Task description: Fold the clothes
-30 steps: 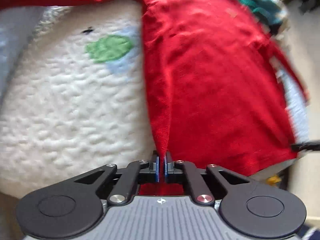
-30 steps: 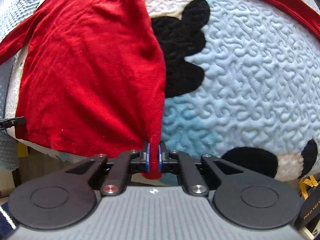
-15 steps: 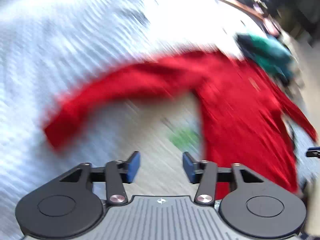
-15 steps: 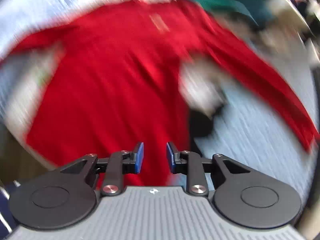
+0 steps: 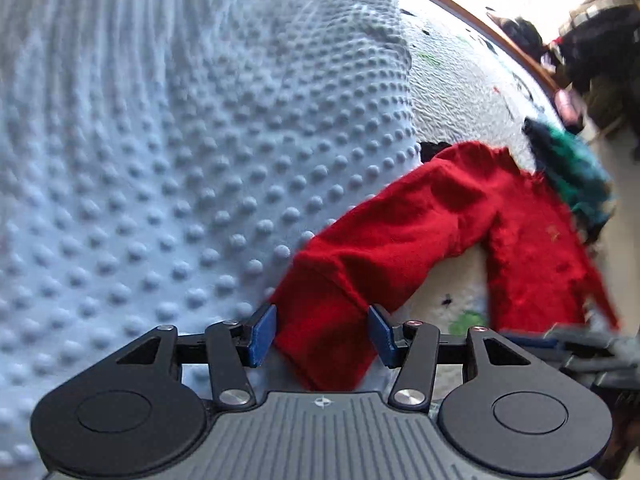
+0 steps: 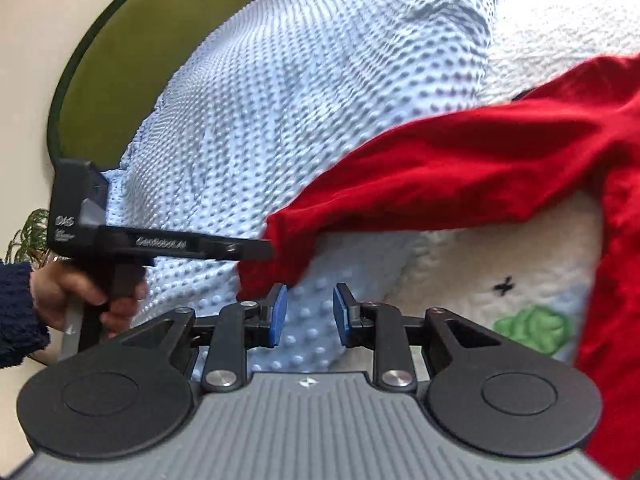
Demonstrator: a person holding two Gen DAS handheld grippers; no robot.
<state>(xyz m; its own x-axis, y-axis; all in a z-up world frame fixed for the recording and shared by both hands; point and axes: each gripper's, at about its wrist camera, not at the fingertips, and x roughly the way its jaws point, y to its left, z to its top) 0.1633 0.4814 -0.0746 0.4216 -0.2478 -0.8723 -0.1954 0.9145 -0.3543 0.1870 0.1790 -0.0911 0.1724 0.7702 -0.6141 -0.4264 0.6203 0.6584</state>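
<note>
The long-sleeved red knit top (image 5: 520, 240) lies on the pale-blue dotted bed blanket (image 5: 160, 160), its sleeve cuff (image 5: 324, 344) seemingly between the left tool's (image 5: 322, 338) parted pads — clamp squarely there, then sweep inward — while the right tool (image 6: 307, 314) hangs apart, empty.

Domestic setting, most likely a bedroom. Indicators: a bed covered with a dotted pale-blue blanket (image 5: 168, 152) and a quilted cartoon-print cover (image 6: 492, 280), clothing (image 5: 576, 168) heaped at its far edge, a houseplant (image 6: 30, 236).
</note>
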